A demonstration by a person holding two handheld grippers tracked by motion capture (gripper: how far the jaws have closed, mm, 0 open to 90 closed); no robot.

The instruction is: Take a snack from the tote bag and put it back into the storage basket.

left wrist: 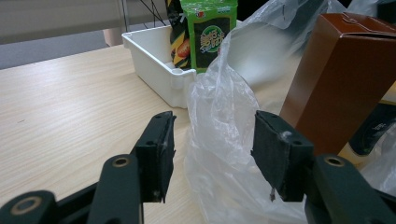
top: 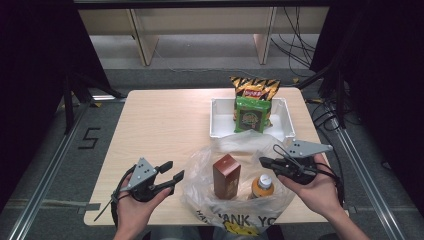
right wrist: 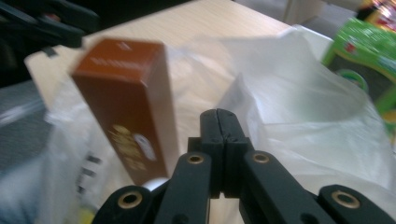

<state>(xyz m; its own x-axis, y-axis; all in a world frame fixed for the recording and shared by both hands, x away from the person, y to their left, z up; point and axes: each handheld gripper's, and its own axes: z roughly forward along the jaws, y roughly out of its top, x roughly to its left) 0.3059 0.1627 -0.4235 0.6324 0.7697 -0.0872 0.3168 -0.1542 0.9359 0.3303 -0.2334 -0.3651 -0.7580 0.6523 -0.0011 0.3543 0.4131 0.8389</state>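
Note:
A clear plastic bag (top: 200, 170) lies open at the table's near edge. In it stand a brown carton (top: 226, 176) and a bottle with a yellow cap (top: 262, 186). My left gripper (top: 173, 170) is at the bag's left side, open. In the left gripper view a fold of the bag (left wrist: 219, 107) rises between the jaws (left wrist: 212, 135) without the pads pressing it, and the carton (left wrist: 345, 74) stands just beyond. My right gripper (top: 263, 161) is at the bag's right rim, above the bottle. Its jaws (right wrist: 219, 114) are shut, nothing visible between them, with the carton (right wrist: 130, 107) to their left.
A white tray (top: 215, 117) stands at the table's back right. It holds a green snack packet (top: 252, 114), and a yellow-and-black striped bag (top: 255, 87) leans behind it. Bare tabletop (top: 160, 120) stretches left of the tray. Cables trail on the floor at the right.

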